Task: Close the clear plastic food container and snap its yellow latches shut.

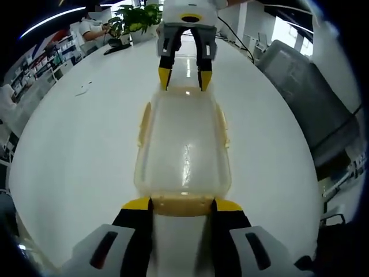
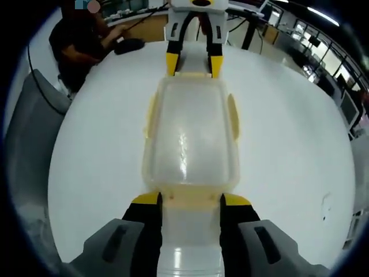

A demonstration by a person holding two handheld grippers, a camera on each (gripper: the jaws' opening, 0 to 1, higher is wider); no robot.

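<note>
A clear plastic food container (image 1: pixel 183 144) lies lengthwise on the round white table (image 1: pixel 75 150) with its lid resting on top. Pale yellow latches (image 1: pixel 144 122) stick out along its long sides. My left gripper (image 1: pixel 183 203) is open at the near end, its yellow-tipped jaws either side of the end latch (image 1: pixel 182 205). At the far end my right gripper (image 1: pixel 184 79) is open, tips at the rim. In the right gripper view the container (image 2: pixel 190 138) runs from my right gripper (image 2: pixel 191 199), which straddles the end latch (image 2: pixel 191 199), to the left gripper (image 2: pixel 193 64).
A grey chair (image 1: pixel 305 86) stands at the table's edge, seen again as a grey chair (image 2: pixel 29 127) in the right gripper view. A person (image 2: pixel 81 46) sits beyond it near a black object (image 2: pixel 130 45). A potted plant (image 1: pixel 135 17) stands at the table's far side.
</note>
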